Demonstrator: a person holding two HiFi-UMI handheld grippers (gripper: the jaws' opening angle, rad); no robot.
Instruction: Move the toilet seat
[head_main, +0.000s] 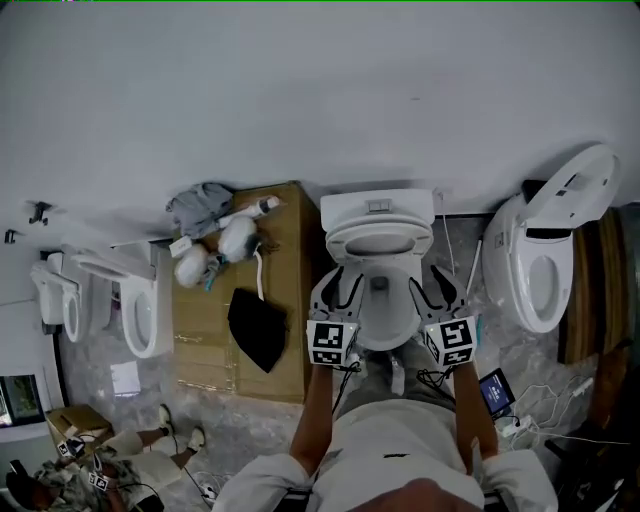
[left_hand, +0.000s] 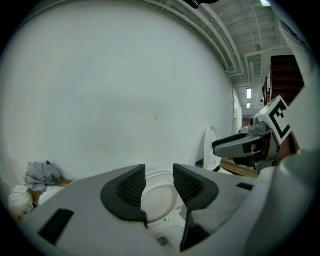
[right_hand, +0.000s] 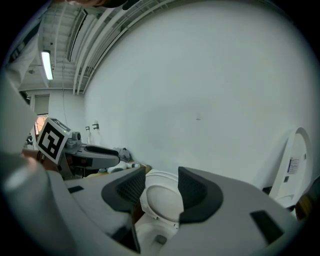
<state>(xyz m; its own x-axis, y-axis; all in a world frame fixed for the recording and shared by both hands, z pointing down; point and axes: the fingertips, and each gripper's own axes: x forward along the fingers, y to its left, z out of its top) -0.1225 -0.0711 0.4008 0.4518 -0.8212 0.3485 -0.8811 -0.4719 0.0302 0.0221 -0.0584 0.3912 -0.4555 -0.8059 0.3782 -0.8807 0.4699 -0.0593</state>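
Two tools flank one toilet bowl (head_main: 385, 325): the left tool (head_main: 342, 278) and the right tool (head_main: 437, 280), each with jaws narrowly spread and pinching nothing. One toilet seat (head_main: 378, 243) stands raised ahead, between both tools, with its long axis upright against the tank (head_main: 377, 207). Both hands are judged equally near.

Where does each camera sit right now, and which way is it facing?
Head view: on the person's head, looking steeply down at the toilet; forearms, left claw and right claw show.
Left gripper view: on the left claw, facing toilet and wall; its jaws stand apart, empty; right claw at right.
Right gripper view: on the right claw, facing likewise; jaws apart, empty; left claw at left.
Shared: both gripper views frame the toilet between their jaws.
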